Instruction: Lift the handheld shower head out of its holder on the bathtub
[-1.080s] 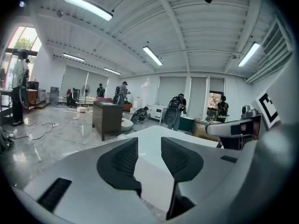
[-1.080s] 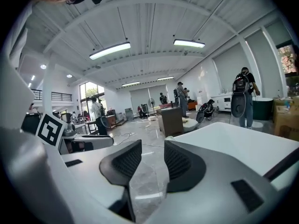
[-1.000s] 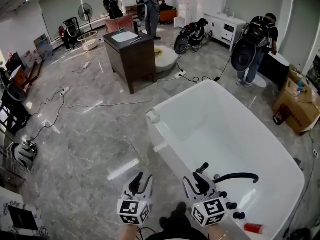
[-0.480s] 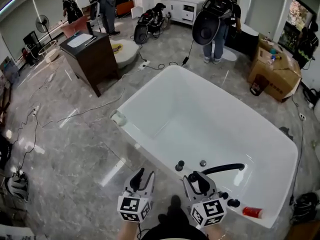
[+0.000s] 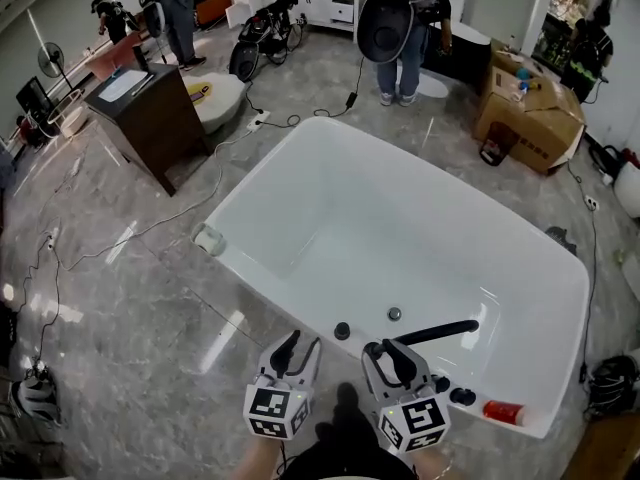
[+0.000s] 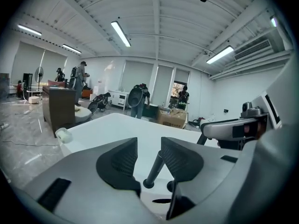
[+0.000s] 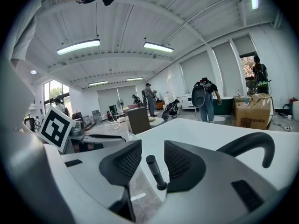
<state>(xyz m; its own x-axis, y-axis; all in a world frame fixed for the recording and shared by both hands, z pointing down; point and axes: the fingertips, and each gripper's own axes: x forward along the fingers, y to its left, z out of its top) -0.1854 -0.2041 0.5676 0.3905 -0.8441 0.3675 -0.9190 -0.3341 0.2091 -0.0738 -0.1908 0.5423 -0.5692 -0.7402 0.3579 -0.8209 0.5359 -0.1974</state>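
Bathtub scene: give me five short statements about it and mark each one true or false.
1. The left gripper and the right gripper both have their fingers apart. True.
2. The right gripper has lifted the shower head. False: it stands upright at the tub's edge, and nothing grips it.
3. The bathtub is full of water. False: no water shows in it.
4. A red item lies on the tub's rim. True.
5. The cardboard box sits inside the tub. False: it is on the floor beyond the tub.
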